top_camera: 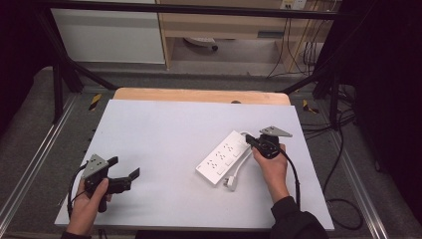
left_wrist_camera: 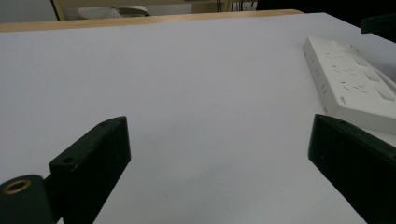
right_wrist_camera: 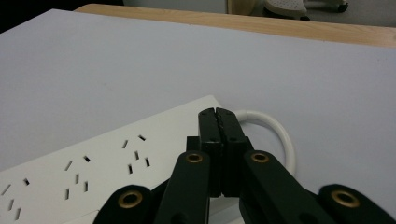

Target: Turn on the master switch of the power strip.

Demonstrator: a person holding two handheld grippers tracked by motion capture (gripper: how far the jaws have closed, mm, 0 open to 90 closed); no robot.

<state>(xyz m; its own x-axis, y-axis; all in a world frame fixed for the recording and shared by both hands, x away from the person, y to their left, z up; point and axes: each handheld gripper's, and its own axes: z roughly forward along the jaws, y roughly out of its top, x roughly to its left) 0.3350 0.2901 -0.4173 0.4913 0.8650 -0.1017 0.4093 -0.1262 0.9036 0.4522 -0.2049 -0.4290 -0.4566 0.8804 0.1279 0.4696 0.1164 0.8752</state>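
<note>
A white power strip (top_camera: 221,157) lies at an angle right of the table's middle. Its white cable (top_camera: 242,167) loops round to a plug (top_camera: 230,182) on the near side. My right gripper (top_camera: 250,140) is shut with nothing between its jaws, its tip over the strip's far right end. In the right gripper view the closed tips (right_wrist_camera: 218,114) sit above the strip (right_wrist_camera: 116,158), where the cable (right_wrist_camera: 280,133) comes out. My left gripper (top_camera: 124,167) is open near the front left, well apart from the strip. The strip (left_wrist_camera: 355,84) lies ahead of its spread jaws (left_wrist_camera: 217,135).
The white table top (top_camera: 169,129) has a wooden strip (top_camera: 199,94) along its far edge. Black frame posts (top_camera: 59,74) and floor cables (top_camera: 343,149) surround the table. A hand holds each gripper from the near side.
</note>
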